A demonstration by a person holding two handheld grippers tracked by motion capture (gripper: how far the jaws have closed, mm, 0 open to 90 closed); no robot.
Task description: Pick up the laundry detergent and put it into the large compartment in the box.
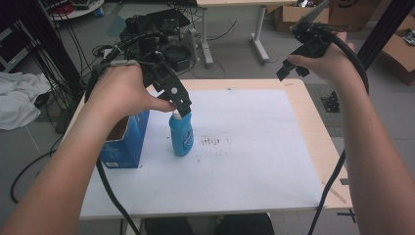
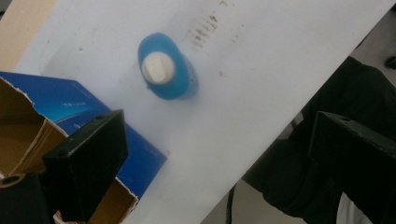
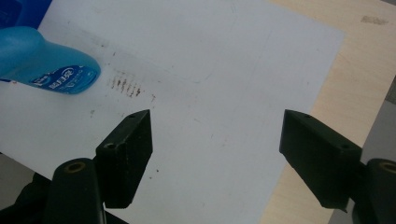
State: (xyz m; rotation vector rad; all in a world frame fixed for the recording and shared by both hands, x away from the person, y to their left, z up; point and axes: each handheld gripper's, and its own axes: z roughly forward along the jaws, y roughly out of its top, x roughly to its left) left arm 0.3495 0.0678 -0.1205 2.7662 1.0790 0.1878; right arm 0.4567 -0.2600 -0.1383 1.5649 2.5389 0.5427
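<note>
Blue bottle (image 1: 181, 135) stands upright on the white sheet (image 1: 254, 147), just right of the open blue box (image 1: 128, 142) at the table's left; left gripper (image 1: 182, 108) hovers just above its white cap (image 2: 158, 68), jaws spread, while right gripper (image 1: 292, 68), jaws likewise spread, is held high over the far right corner.

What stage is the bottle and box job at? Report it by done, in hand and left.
Done: the blue bottle stands upright on the white sheet, beside the open blue box.
In hand: the left tool hangs open right above the bottle's white cap, gripping nothing.
Left: probably closing on the bottle and moving it. The right tool is open, raised off to the side.
</note>
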